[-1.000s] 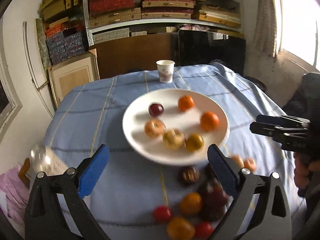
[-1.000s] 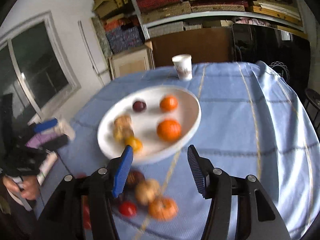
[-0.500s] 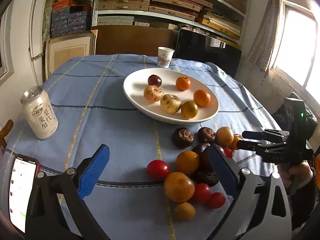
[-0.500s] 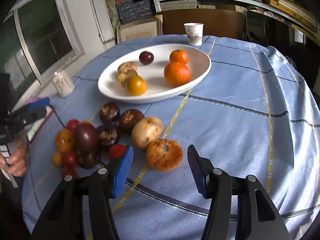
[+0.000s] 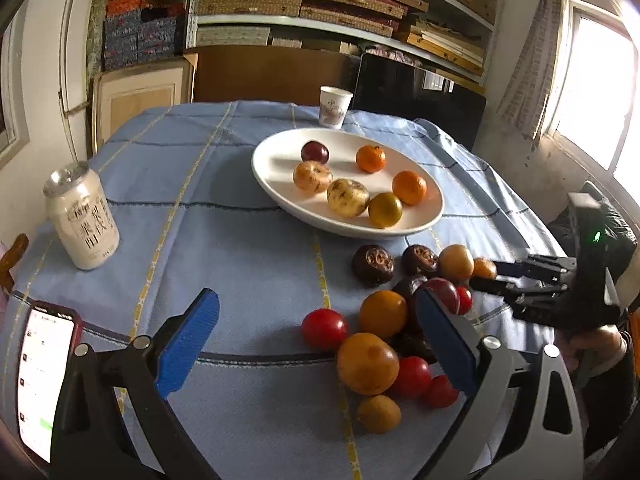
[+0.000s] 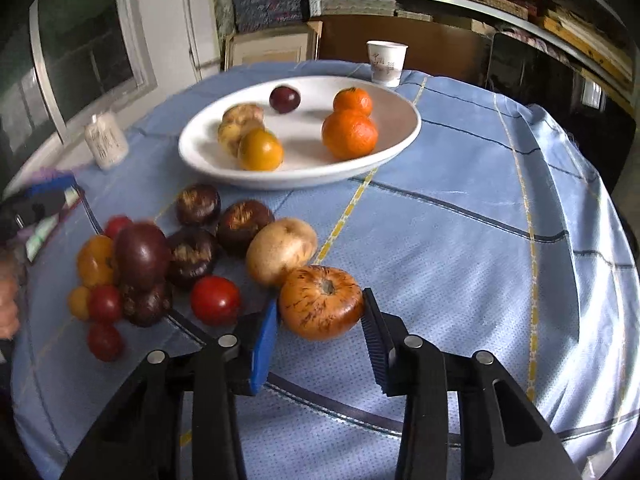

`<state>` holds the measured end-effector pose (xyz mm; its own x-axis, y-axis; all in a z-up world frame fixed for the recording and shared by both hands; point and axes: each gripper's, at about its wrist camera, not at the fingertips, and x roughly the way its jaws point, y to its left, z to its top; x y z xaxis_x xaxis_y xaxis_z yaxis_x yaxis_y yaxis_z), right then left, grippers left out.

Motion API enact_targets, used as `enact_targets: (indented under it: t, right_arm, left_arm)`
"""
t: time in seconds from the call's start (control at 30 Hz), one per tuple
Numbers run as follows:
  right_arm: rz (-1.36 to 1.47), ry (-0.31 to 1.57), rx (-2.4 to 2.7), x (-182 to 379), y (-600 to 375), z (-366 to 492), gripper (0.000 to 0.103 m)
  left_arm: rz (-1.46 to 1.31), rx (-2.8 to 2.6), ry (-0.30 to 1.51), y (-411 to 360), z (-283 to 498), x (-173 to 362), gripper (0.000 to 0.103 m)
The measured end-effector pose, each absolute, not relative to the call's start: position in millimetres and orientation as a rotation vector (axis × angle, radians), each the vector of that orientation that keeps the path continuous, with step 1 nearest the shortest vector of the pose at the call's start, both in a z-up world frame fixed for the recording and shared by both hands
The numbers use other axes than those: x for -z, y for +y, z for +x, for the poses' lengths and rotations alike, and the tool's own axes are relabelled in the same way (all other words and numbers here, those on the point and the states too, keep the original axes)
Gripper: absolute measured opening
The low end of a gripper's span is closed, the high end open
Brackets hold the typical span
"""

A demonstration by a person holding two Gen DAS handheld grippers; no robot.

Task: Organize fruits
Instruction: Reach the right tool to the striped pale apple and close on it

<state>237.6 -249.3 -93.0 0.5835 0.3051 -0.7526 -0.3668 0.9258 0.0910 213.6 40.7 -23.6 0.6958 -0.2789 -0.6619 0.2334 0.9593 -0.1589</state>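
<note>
A white plate point(image 5: 280, 148) point(image 6: 396, 120) holds several fruits: oranges, pale yellow ones and a dark plum. In front of it a pile of loose fruit point(image 5: 382, 314) point(image 6: 140, 254) lies on the blue cloth: tomatoes, dark brown fruits, orange ones. My right gripper point(image 6: 320, 332) is closing its jaws on a streaked orange-brown fruit point(image 6: 320, 304), with both blue pads against its sides. From the left wrist view that right gripper point(image 5: 486, 276) sits at the pile's right edge. My left gripper point(image 5: 316, 304) stands open just above the near side of the pile, holding nothing.
A white drink can point(image 5: 82, 216) point(image 6: 106, 142) stands at the left. A phone point(image 5: 40, 380) with its screen lit lies at the near left edge. A paper cup point(image 5: 335, 106) point(image 6: 386, 62) stands behind the plate. Shelves and boxes line the back wall.
Both grippers dropped toward the pile of loose fruit. The right jaws narrowed onto the streaked orange-brown fruit, which lay free between them half a second ago. The left jaws stayed wide.
</note>
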Motion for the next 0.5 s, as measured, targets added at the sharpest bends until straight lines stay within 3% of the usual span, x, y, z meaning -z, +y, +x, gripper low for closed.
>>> enact_targets:
  t: [0.2, 0.27, 0.37, 0.5]
  right_arm:
    - [0.104, 0.81, -0.405, 78.6, -277.4, 238.0, 0.041]
    - [0.131, 0.801, -0.407, 77.0, -280.6, 236.9, 0.041]
    - [0.139, 0.798, -0.403, 76.8, -281.3, 235.9, 0.041]
    - [0.148, 0.811, -0.412, 79.0, -281.3, 236.1, 0.041]
  left_arm:
    - [-0.021, 0.382, 0.769, 26.2, 206.6, 28.9, 0.096]
    - [0.024, 0.413, 0.778, 16.7, 202.8, 32.7, 0.082]
    - [0.053, 0.447, 0.807, 9.5, 200.1, 40.2, 0.071]
    - [0.049, 0.45, 0.836, 10.4, 200.6, 47.7, 0.063]
